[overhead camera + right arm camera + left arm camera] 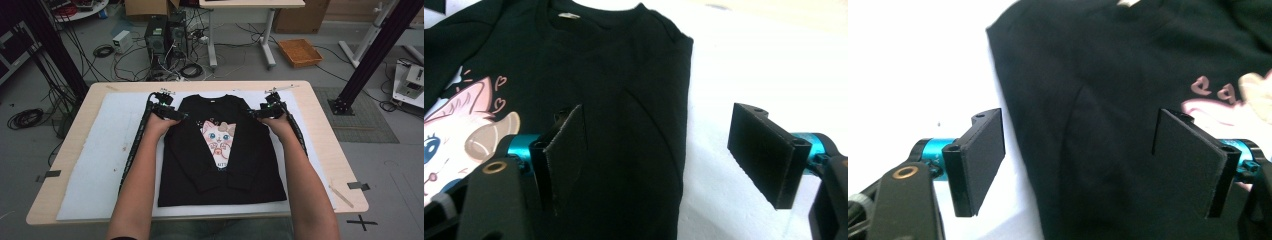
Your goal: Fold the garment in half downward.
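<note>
Fingers on both grippers stand wide apart w/ nothing held: left gripper (1078, 165) straddles the left edge of the black sweatshirt (222, 150), right gripper (659, 160) straddles its right edge. Shirt lies flat on the white mat (105, 155), sleeves folded in over the cat print (218, 136). Risk: pads may pinch only the top layer, so the folded sleeves slide out; uneven grips could skew the fold.

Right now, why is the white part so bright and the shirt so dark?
Left gripper view: the white sheet is washed out by glare, and the black shirt loses its folds. Right gripper view: the same glare, though the cat print stays clear. High view: dimmer, evenly lit.
</note>
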A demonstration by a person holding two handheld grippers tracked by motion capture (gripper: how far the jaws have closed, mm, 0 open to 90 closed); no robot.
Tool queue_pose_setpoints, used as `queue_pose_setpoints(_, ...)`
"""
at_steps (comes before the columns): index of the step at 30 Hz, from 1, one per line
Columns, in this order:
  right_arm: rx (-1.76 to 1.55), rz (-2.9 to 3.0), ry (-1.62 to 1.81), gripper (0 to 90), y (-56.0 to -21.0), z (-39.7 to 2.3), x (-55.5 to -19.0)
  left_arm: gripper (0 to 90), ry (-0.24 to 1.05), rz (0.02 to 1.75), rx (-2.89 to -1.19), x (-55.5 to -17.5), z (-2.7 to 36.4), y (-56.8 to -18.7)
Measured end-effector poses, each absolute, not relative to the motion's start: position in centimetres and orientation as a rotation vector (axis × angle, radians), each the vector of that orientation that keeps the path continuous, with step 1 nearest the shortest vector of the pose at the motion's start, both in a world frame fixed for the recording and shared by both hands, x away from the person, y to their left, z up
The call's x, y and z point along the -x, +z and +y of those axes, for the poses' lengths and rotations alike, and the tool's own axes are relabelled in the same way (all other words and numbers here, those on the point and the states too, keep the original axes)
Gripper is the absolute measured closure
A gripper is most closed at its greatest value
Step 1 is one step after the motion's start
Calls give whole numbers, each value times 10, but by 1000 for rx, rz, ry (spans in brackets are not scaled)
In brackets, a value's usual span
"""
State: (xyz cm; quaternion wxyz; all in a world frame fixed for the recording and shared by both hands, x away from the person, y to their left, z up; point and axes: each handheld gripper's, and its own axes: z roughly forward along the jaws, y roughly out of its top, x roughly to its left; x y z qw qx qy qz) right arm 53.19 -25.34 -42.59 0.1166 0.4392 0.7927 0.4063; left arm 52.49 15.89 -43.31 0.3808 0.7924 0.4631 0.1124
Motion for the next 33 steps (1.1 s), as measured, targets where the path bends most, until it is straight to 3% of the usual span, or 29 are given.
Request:
queue_pose_setpoints(4,-1320,2380,1106,279,-434,-249,-541,263,303,1184,-2037,-528,155,-441)
queue_pose_setpoints(9,-1210,2406,1014,441,-434,-230,-545,320,344,1204,-2038,-527,152,-442)
queue_pose_setpoints(13,-1268,2401,993,535,-441,-234,-546,463,382,1202,-2064,-524,149,-441)
queue_pose_setpoints(16,-1256,2423,982,662,-439,-233,-545,555,401,1192,-2075,-523,148,-441)
queue_pose_setpoints(20,-1187,2460,972,814,-438,-227,-542,755,356,1181,-2034,-520,150,-443)
queue_pose_setpoints(22,-1166,2464,958,832,-437,-225,-542,829,344,1169,-2025,-519,149,-444)
queue_pose_setpoints(33,-1132,2349,991,852,-424,-229,-544,848,457,1128,-2010,-528,157,-428)
